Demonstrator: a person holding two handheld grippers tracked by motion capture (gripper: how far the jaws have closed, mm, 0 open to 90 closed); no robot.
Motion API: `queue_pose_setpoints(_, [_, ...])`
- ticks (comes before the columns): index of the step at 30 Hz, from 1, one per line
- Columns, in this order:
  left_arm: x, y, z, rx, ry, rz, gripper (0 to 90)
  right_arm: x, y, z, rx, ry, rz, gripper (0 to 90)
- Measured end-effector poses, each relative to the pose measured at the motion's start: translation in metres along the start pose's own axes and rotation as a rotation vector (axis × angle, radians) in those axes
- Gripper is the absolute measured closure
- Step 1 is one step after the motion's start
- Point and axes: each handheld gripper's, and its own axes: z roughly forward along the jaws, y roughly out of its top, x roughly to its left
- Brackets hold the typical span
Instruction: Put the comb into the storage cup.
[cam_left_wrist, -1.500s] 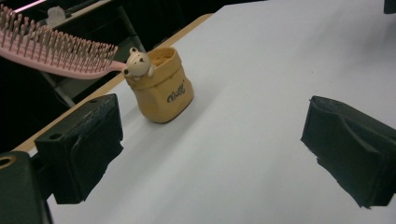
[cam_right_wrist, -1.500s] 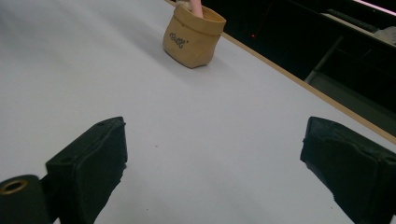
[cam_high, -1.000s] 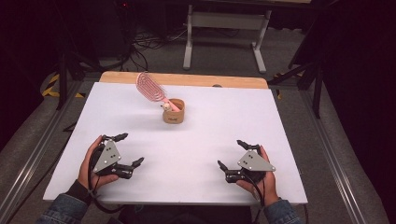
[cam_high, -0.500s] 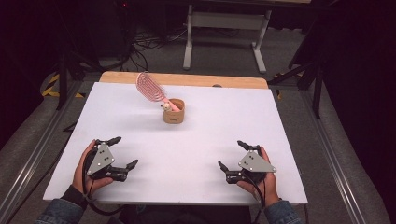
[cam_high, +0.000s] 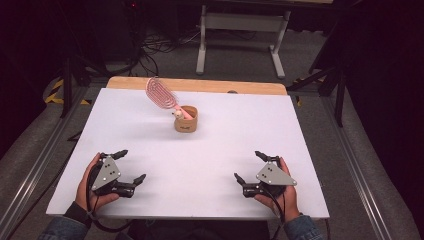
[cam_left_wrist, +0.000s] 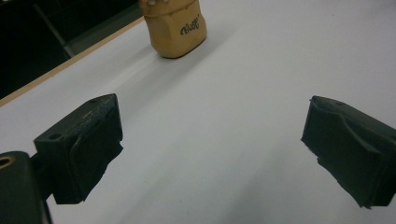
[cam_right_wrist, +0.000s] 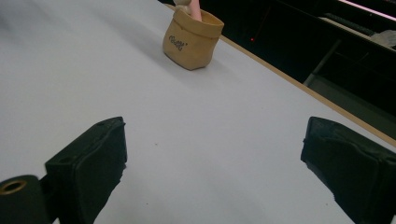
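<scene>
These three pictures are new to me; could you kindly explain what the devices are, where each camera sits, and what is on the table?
A person sits at a white table holding a hand-operated two-jaw gripper in each hand: the left gripper and the right gripper. The high view looks down from above the person's side. The other two pictures come from cameras riding on each gripper, looking along its own black jaws. Both grippers are open and hold nothing. On the table stands a small tan pouch, with a pink hairbrush leaning out of it, its handle down inside.
</scene>
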Motion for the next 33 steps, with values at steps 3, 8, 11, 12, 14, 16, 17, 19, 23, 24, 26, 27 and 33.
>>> queue_pose_setpoints(3, [-0.0001,0.0003,0.0006,-0.003,-0.003,0.001,5.8,0.0001,0.0002,-0.0002,0.0,-0.002,-0.001,7.6])
queue_pose_setpoints(8, [0.0002,-0.0007,0.0009,-0.004,-0.011,0.005,5.6,0.0006,0.0002,-0.0007,0.003,-0.006,-0.002,7.6])
queue_pose_setpoints(11, [0.0008,-0.0006,-0.0003,-0.014,-0.012,-0.002,5.6,0.0027,0.0013,-0.0007,0.009,-0.008,-0.008,7.6])
queue_pose_setpoints(12, [0.001,-0.0006,-0.0002,-0.017,-0.014,-0.004,5.6,0.0027,0.0013,-0.0007,0.009,-0.008,-0.008,7.6])
queue_pose_setpoints(14, [0.0011,-0.0005,0.0003,-0.018,-0.015,-0.005,5.6,0.003,0.0015,-0.0008,0.009,-0.009,-0.007,7.6])
queue_pose_setpoints(16, [0.0013,-0.0006,0.0012,-0.017,-0.017,-0.004,5.6,0.0025,0.001,-0.0003,0.011,-0.01,-0.005,7.6])
queue_pose_setpoints(17, [0.0016,-0.0004,0.0014,-0.017,-0.019,-0.003,5.6,0.0024,0.0007,-0.0001,0.012,-0.01,-0.004,7.6])
queue_pose_setpoints(19, [0.0018,-0.0004,0.002,-0.018,-0.018,-0.008,5.6,0.0019,0.0002,0.0001,0.014,-0.01,-0.005,7.6])
queue_pose_setpoints(23, [0.0016,-0.0009,0.0033,-0.015,-0.023,-0.007,5.6,0.0007,0.0,0.0001,0.012,-0.012,-0.002,7.6])
queue_pose_setpoints(24, [0.0015,-0.001,0.0031,-0.015,-0.023,-0.007,5.6,0.0004,0.0004,0.0001,0.007,-0.011,-0.001,7.6])
queue_pose_setpoints(26, [0.0014,-0.0014,0.0027,-0.015,-0.025,-0.008,5.6,0.0005,0.0007,0.0004,0.008,-0.011,-0.001,7.6])
queue_pose_setpoints(27, [0.0013,-0.0015,0.0026,-0.014,-0.025,-0.009,5.6,0.0006,0.001,0.0007,0.008,-0.01,-0.002,7.6])
queue_pose_setpoints(33, [0.0017,-0.0024,0.003,-0.015,-0.027,-0.017,5.6,-0.0006,0.0017,0.0029,0.006,-0.009,0.004,7.6])
